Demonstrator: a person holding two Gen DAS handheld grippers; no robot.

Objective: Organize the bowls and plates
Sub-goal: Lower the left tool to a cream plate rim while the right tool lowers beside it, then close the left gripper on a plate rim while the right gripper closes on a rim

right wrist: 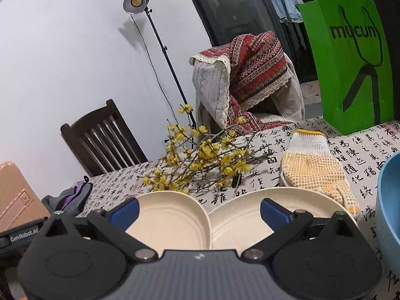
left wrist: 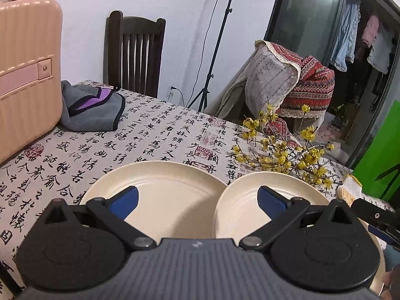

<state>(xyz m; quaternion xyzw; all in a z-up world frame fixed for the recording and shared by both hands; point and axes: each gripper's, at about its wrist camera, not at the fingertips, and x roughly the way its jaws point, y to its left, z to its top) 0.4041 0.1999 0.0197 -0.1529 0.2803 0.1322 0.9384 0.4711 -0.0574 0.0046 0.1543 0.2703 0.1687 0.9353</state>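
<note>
Two cream plates lie side by side on the calligraphy-print tablecloth, rims touching. In the left wrist view they are the left plate (left wrist: 170,195) and the right plate (left wrist: 247,200). My left gripper (left wrist: 198,198) hovers just above them, open, one blue pad over each plate, holding nothing. The right wrist view shows the same pair, left plate (right wrist: 172,217) and right plate (right wrist: 237,217), with my right gripper (right wrist: 200,210) open above their meeting rims. A blue bowl (right wrist: 390,200) stands at the right edge. The right gripper's tip (left wrist: 375,221) shows beside the right plate.
Yellow flowering branches (right wrist: 200,160) and a dotted knit glove (right wrist: 317,165) lie just behind the plates. A green paper bag (right wrist: 350,62) stands at the back right. A pink suitcase (left wrist: 25,75) and a grey-purple cloth (left wrist: 92,107) occupy the left. Chairs stand beyond the table.
</note>
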